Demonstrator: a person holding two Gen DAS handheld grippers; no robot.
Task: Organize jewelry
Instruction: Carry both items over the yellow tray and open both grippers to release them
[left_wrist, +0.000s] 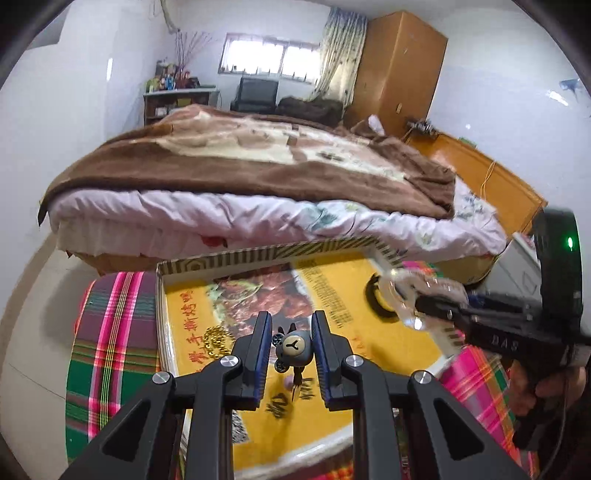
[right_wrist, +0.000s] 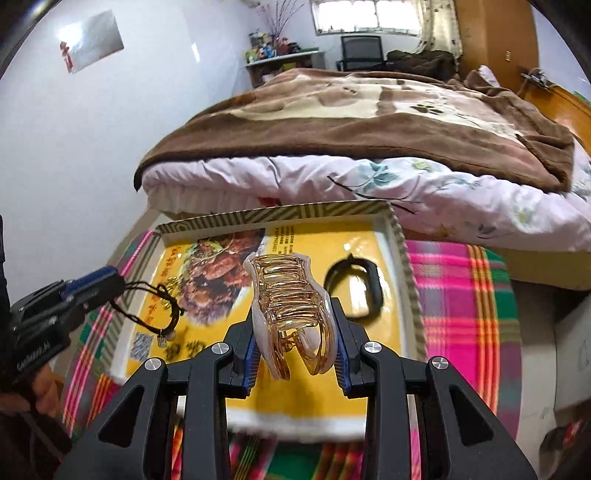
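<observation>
Two claws pinch — left claw (left_wrist: 290, 345) a bear charm (left_wrist: 293, 349), right claw (right_wrist: 295, 341) seemingly a hair clip (right_wrist: 291, 306).

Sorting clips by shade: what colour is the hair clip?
Translucent amber-gold hair clip; clearest in the right wrist view.

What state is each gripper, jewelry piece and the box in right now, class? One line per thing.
Left gripper: shut on the grey bear charm on black cord, held above the box.
Right gripper: shut on the clear amber plastic hair claw.
Black wristband: lying in the box.
Gold chain: lying in the box.
Shallow yellow cardboard box: open.
</observation>
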